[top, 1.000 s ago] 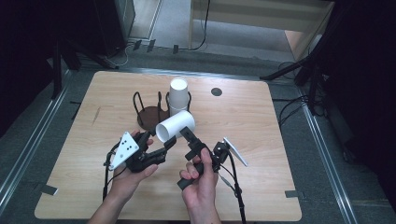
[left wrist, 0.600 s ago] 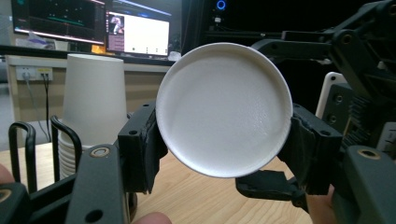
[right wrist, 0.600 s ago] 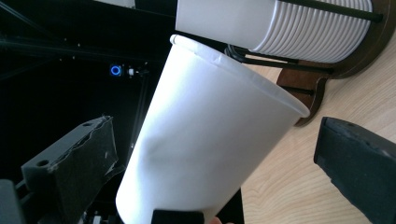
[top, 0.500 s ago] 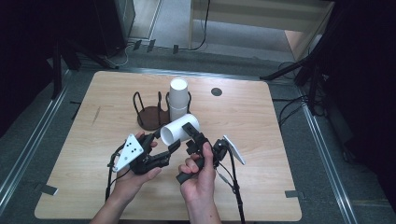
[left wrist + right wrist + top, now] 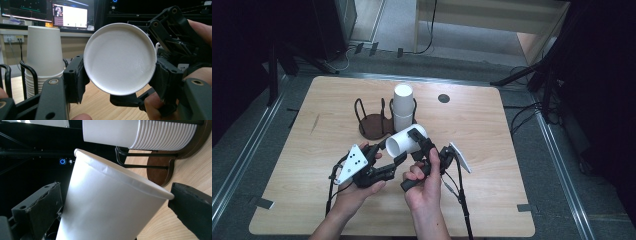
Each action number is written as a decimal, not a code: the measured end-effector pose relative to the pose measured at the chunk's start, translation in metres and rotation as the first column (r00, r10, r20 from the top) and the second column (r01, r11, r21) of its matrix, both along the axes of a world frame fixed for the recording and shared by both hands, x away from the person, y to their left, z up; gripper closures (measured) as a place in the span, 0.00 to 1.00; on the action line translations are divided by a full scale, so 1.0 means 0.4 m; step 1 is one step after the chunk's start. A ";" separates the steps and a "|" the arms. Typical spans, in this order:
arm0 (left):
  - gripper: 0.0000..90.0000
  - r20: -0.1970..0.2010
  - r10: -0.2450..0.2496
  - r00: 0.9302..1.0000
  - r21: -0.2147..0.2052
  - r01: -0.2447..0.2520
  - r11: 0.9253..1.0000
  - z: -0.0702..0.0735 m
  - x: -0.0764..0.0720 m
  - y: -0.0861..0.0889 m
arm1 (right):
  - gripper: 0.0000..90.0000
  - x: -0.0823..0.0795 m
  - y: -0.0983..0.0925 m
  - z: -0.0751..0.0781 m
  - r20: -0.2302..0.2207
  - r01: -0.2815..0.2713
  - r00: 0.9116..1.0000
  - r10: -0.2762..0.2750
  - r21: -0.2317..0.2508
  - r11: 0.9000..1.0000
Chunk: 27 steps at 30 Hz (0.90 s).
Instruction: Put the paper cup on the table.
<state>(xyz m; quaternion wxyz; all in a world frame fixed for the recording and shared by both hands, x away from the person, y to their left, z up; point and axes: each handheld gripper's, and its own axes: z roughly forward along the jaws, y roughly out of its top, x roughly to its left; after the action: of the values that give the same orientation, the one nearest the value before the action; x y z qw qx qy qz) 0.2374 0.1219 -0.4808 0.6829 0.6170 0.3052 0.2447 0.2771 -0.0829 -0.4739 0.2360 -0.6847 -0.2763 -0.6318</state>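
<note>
Both hands have drawn slightly nearer the person since the earlier frame, the left gripper (image 5: 398, 159) clamped on the paper cup (image 5: 407, 140) held sideways above the tabletop (image 5: 492, 150) — the right gripper (image 5: 419, 137) straddles its wall, grip unclear — and squeezing could crumple it.

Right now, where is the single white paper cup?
In the high view the white paper cup lies on its side above the table's middle, between the left gripper and right gripper, just in front of the cup stack.
</note>
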 end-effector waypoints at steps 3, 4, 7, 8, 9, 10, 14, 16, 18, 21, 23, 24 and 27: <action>0.40 -0.001 0.000 1.000 0.009 0.000 1.000 -0.001 0.000 0.000 | 0.00 0.004 0.001 -0.002 0.000 0.004 1.000 -0.004 0.013 1.000; 0.40 -0.002 0.001 1.000 0.012 -0.001 1.000 -0.001 0.000 0.000 | 0.00 0.005 0.000 -0.001 0.004 0.002 1.000 -0.002 0.012 1.000; 0.40 -0.002 0.003 1.000 0.014 -0.003 1.000 -0.002 0.001 0.000 | 0.00 0.009 -0.001 -0.004 0.008 -0.006 1.000 0.006 0.032 0.999; 0.40 -0.001 0.003 1.000 0.017 -0.003 1.000 -0.003 0.001 0.000 | 0.00 0.010 -0.001 -0.004 0.004 -0.007 1.000 0.006 0.037 0.999; 0.40 0.000 0.002 1.000 0.018 -0.002 1.000 -0.003 0.001 -0.001 | 0.00 0.011 -0.002 -0.005 0.002 -0.010 1.000 0.010 0.039 0.999; 0.40 0.002 0.002 1.000 0.017 -0.002 1.000 -0.003 0.001 -0.002 | 0.00 0.012 -0.002 -0.006 0.002 -0.011 1.000 0.011 0.043 0.999; 0.40 0.002 0.000 1.000 0.020 0.000 1.000 -0.004 0.000 -0.004 | 0.00 0.016 0.000 -0.010 -0.003 -0.012 1.000 0.012 0.058 0.998; 0.40 0.004 -0.003 1.000 0.025 0.003 1.000 -0.005 0.000 -0.004 | 0.00 0.018 0.001 -0.010 -0.013 -0.014 1.000 0.015 0.069 0.998; 0.40 0.003 -0.006 1.000 0.025 0.006 1.000 -0.005 0.000 -0.005 | 0.00 0.019 0.002 -0.012 -0.009 -0.012 1.000 0.013 0.068 0.998; 0.40 0.004 -0.006 1.000 0.024 0.006 1.000 -0.005 0.000 -0.005 | 0.01 0.020 0.001 -0.014 -0.010 -0.009 1.000 0.010 0.074 0.997; 0.40 0.005 -0.003 1.000 0.020 0.003 1.000 -0.004 0.000 -0.003 | 0.06 0.020 0.002 -0.017 -0.006 -0.005 1.000 0.006 0.075 0.997; 0.40 0.004 -0.001 1.000 0.018 0.001 1.000 -0.002 0.000 -0.001 | 0.10 0.020 0.001 -0.018 -0.011 0.001 1.000 0.000 0.081 0.997; 0.39 0.007 -0.002 1.000 0.019 0.002 1.000 -0.002 0.000 0.001 | 0.14 0.018 0.002 -0.021 -0.009 0.007 1.000 -0.006 0.096 0.995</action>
<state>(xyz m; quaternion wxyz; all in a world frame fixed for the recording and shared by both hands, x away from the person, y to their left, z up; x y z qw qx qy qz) 0.2374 0.1225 -0.4817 0.6782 0.6231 0.2997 0.2489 0.2845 -0.0822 -0.4823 0.2676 -0.6762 -0.2423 -0.6422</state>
